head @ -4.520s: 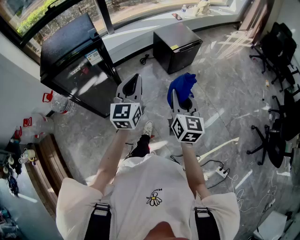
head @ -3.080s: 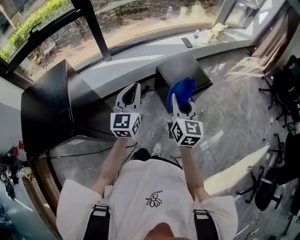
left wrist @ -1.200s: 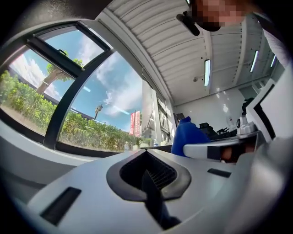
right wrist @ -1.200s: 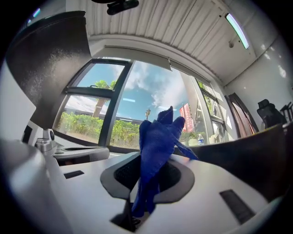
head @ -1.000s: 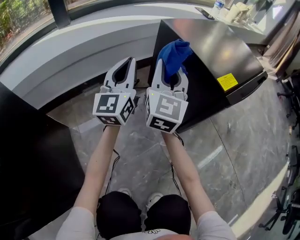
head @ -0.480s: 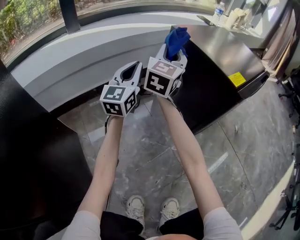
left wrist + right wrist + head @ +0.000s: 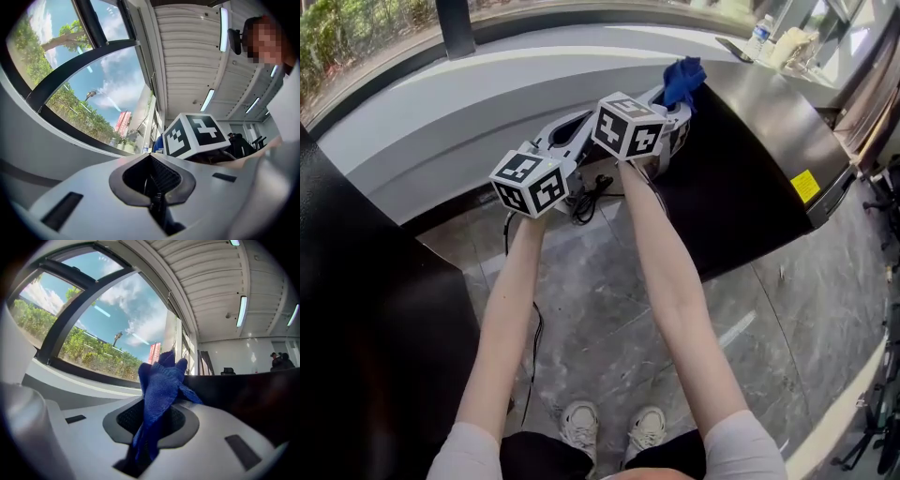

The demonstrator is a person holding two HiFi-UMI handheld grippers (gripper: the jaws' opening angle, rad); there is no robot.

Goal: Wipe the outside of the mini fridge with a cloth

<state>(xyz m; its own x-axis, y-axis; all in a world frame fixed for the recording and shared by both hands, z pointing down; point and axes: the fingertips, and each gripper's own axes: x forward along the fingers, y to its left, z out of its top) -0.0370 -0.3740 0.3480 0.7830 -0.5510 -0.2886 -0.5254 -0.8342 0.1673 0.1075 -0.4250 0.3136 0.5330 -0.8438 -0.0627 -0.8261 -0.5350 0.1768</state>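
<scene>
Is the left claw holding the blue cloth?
No, the crumpled blue cloth sits pinched in the right claw, while the left claw holds nothing.

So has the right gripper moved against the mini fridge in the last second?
Yes. The right gripper, shut on the blue cloth, has gone forward and up to the mini fridge's far top corner.

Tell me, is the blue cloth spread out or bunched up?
Bunched up: the right tool pinches the blue cloth, and crumpled folds stick out past it.

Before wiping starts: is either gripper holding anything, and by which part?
The right gripper is shut on the blue terry cloth, pinched by its lower end, the rest sticking out. The left gripper is shut and empty.
</scene>
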